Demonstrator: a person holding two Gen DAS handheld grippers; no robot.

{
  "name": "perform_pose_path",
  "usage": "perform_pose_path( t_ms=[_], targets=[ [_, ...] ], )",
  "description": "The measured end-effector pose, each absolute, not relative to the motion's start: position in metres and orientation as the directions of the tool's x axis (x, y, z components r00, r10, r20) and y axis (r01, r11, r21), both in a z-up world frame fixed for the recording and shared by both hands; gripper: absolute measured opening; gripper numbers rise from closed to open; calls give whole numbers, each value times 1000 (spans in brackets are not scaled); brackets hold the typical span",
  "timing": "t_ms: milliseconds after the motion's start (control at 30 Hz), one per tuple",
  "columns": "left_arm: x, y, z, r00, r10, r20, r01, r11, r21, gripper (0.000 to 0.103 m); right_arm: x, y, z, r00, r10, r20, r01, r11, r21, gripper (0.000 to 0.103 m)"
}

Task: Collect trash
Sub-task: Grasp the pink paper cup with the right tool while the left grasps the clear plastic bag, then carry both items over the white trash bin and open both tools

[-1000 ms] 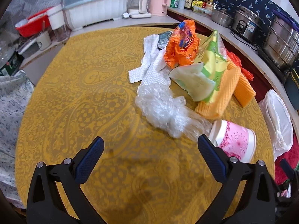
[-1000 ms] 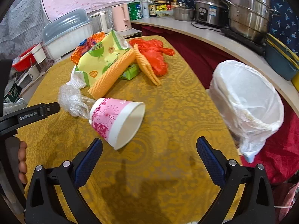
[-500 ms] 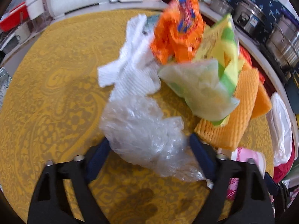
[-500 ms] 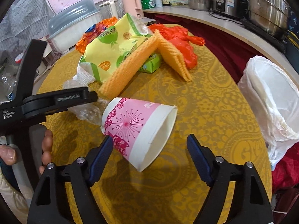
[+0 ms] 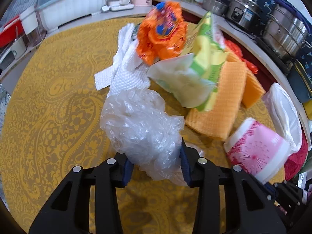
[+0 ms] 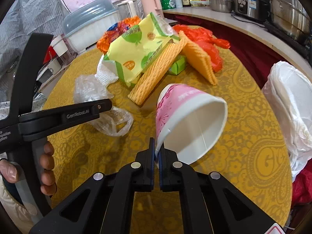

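my left tongs (image 5: 156,167) are closing around the crumpled clear plastic bag (image 5: 140,124) on the yellow tabletop (image 5: 58,101). my right tongs (image 6: 156,156) pinch the rim of the pink paper cup (image 6: 187,117), tipped on its side near the white trash bag (image 6: 290,105).

Left hand-held gripper (image 5: 156,165) jaws closing; right hand-held gripper (image 6: 156,156) clamped tight.

Yellow paisley table (image 5: 58,101) beside a cluttered counter (image 6: 234,22).

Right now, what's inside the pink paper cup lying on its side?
The pink paper cup shows only bare white walls inside; its bottom is out of sight. The right tool is shut on its rim.
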State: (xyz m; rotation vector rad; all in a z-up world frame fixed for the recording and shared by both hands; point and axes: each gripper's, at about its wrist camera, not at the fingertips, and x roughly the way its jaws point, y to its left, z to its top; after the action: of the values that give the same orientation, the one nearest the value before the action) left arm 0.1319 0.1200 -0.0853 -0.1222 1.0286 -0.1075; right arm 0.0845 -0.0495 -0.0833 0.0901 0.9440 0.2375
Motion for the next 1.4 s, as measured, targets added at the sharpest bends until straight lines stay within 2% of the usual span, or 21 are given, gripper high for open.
perform_pose_path(
  t_ms=[300,633,833,1167,1333,1400],
  targets=[
    [97,90,-42,564,-193,-803,129,981,-145,37,69,-90,-53,651,181,-737,-84,982,167,3],
    [105,-22,-5,555,-336,-761,345,925,-157,37,58,-196,-22,742,9,-670,121,982,147,3],
    [119,-98,8,507,-443,-740,483,857,-182,38,59,-265,-22,747,-90,-658,243,959,146,3],
    [161,-201,-6,425,-517,-743,596,778,-200,39,85,-342,-46,714,-116,-691,339,920,195,3],
    [180,-231,-30,393,-488,-779,601,778,-185,42,105,-360,-62,699,-94,-709,352,908,226,4],
    [183,-236,-37,393,-475,-787,596,783,-175,45,110,-365,-66,697,-95,-711,359,904,231,7]
  ],
)
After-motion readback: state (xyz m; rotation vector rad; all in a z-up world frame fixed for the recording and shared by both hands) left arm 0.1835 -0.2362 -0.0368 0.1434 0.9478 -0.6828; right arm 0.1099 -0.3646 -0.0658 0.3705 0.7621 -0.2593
